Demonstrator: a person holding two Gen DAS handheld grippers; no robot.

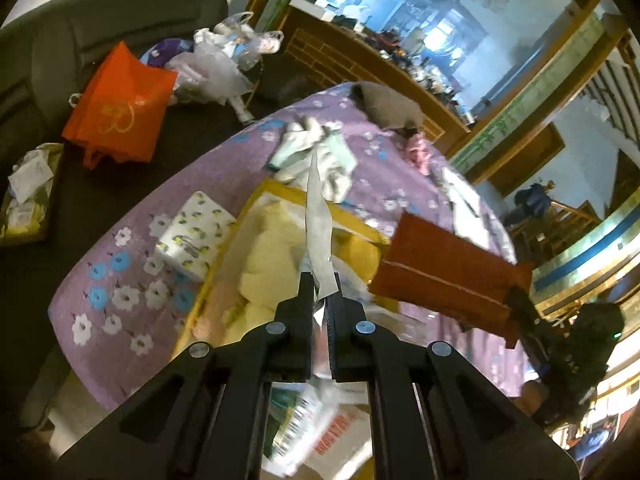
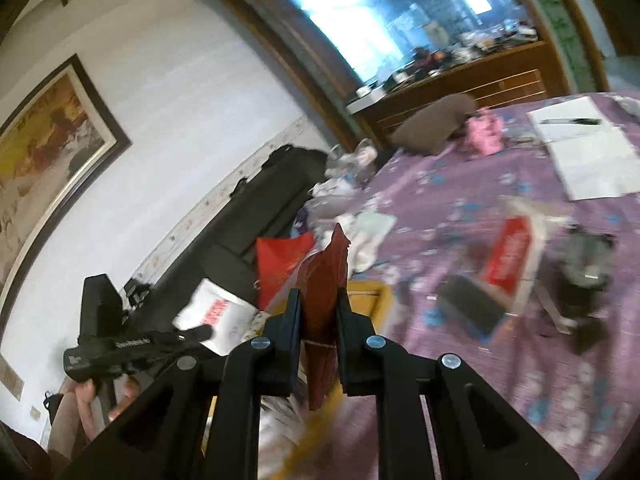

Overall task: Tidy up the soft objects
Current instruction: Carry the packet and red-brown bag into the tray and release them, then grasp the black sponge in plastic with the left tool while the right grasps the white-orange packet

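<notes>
Pinching a thin white packet (image 1: 319, 236) edge-on between its closed fingers, the left gripper (image 1: 320, 292) holds it up over the yellow box (image 1: 280, 196) on the purple flowered bedspread (image 1: 120, 280). Yellow cloth (image 1: 272, 256) lies inside that box, and a patterned tissue pack (image 1: 192, 236) sits just beside its left wall. The right gripper (image 2: 319, 308) is clamped on a dark red cloth (image 2: 322, 280), lifted above the bedspread near the box's right side. More pale cloths (image 1: 316, 152) lie past the box.

Tissue pack (image 1: 195, 235) left of box (image 1: 280, 196).
</notes>
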